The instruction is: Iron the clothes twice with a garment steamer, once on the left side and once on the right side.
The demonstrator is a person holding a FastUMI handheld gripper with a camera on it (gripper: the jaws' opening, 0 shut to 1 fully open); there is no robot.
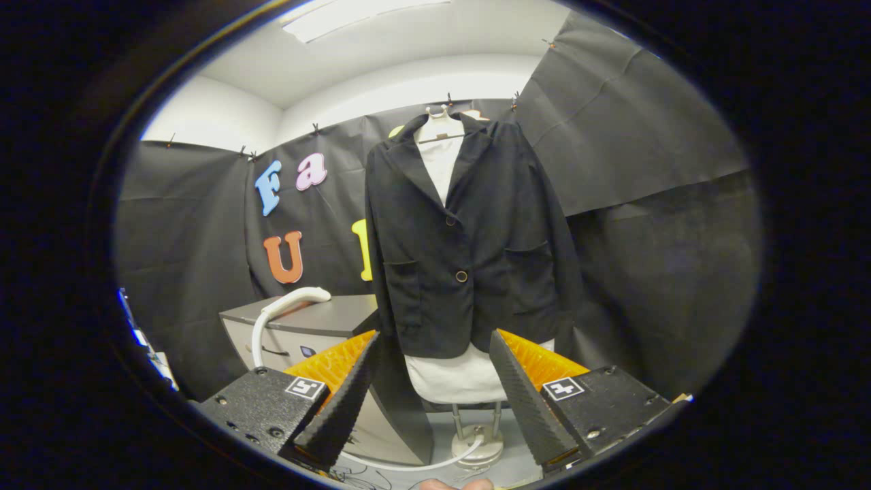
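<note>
Gripper (435, 381): jaws apart, empty. Black jacket (469, 238) on mannequin, beyond jaws. Steamer head (296, 299) resting at worktop (340, 314) left edge.

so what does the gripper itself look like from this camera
The gripper has two wedge-shaped fingers with finely ridged inner faces, standing open with nothing between them. Each sits on a dark, speckled, screwed block carrying a small square black-and-white marker. No cable of its own shows.

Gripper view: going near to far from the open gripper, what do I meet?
Gripper, open and holding nothing → white stand base → black jacket on its mannequin → black cloth wall.
</note>
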